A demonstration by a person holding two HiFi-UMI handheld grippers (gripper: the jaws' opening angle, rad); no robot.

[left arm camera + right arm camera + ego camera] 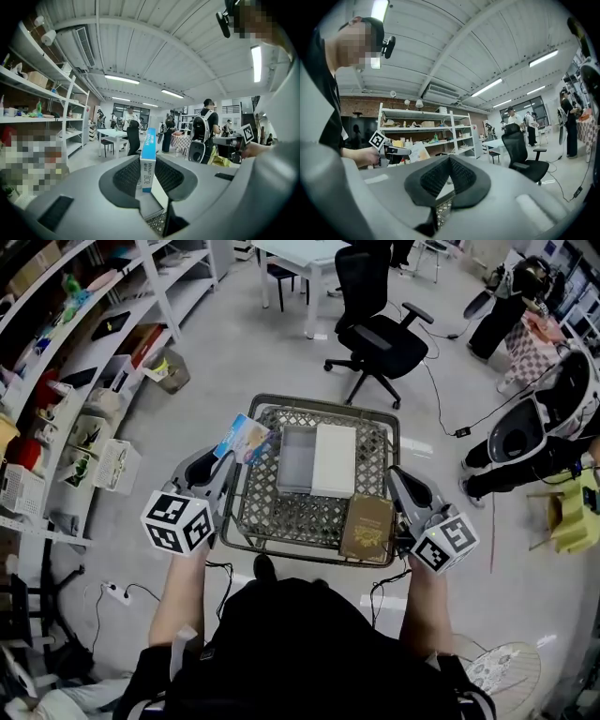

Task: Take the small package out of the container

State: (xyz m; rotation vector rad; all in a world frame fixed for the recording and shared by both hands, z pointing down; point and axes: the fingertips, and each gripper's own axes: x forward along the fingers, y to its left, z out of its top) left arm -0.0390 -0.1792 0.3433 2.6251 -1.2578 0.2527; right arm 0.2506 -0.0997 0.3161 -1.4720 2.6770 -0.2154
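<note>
My left gripper (pixel 228 463) is shut on a small blue and white package (pixel 244 439), held edge-up above the left rim of the wire basket (pixel 321 400). In the left gripper view the package (pixel 147 159) stands upright between the black pads (pixel 125 177). My right gripper (pixel 395 476) hangs over the basket's right rim, shut with nothing in it; its pads (pixel 433 178) meet in the right gripper view. That view also shows the left gripper (pixel 393 151) with the package (pixel 420 152). Inside the basket lie a white box (pixel 334 460), a grey box (pixel 296 460) and a brown box (pixel 367 527).
White shelving (pixel 89 352) full of goods runs along the left. A black office chair (pixel 380 334) and a white table (pixel 300 263) stand beyond the basket. A person (pixel 553 460) is at the right, and cables (pixel 450 399) trail on the floor.
</note>
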